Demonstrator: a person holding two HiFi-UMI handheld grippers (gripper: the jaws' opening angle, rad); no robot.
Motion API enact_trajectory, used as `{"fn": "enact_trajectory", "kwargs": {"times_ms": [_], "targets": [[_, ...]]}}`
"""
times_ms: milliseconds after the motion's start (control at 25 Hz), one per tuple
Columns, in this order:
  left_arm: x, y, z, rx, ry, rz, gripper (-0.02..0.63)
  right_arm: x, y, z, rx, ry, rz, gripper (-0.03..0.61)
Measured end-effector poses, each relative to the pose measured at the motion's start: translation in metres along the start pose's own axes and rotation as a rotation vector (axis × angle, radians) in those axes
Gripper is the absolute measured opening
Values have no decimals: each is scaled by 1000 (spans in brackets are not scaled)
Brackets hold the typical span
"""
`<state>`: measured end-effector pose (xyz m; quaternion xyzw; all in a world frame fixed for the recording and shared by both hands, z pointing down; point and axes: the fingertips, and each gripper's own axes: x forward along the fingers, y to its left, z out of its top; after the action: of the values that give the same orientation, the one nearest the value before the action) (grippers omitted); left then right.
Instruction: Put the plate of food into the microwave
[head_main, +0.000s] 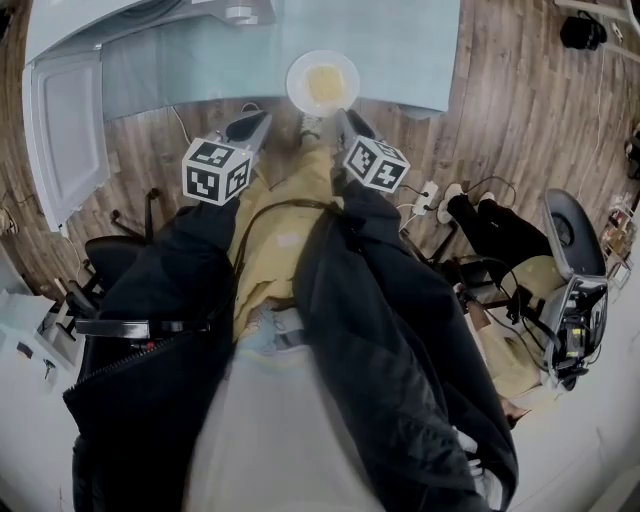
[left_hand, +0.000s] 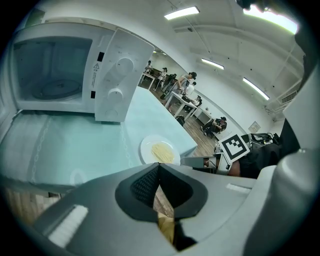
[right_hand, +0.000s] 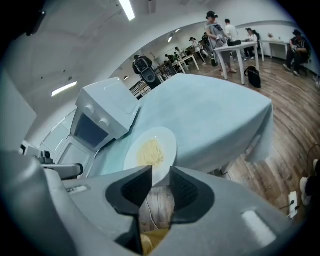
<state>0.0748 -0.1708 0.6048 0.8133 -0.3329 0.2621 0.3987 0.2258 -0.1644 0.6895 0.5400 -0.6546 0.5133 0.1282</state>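
One plate of food (head_main: 322, 84), microwave (left_hand: 100, 70) open

text: none legible | microwave (left_hand: 117, 75): warning-triangle sticker (left_hand: 96, 65), print unreadable

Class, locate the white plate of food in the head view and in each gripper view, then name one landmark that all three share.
Head view: plate at top centre, on the near edge of the table.
Left gripper view: plate just below centre, directly above the jaws.
Right gripper view: plate slightly left of centre, directly above the jaws.
Shared landmark: the open microwave, upper left of the plate in every view.
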Motion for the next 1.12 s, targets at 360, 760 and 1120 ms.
{"fn": "enact_trajectory", "kwargs": {"times_ms": [360,760,1120], "targets": [[-7,7,-12,-34,-6,40,-3,23,2,-15,250,41,178,140],[-23,18,-23,-112,-51,77,-4,24,13,-15,506,42,388,20],[-57,44,-24,-174,-137,129,-4,14,44,-7,460,49,480,6]]}}
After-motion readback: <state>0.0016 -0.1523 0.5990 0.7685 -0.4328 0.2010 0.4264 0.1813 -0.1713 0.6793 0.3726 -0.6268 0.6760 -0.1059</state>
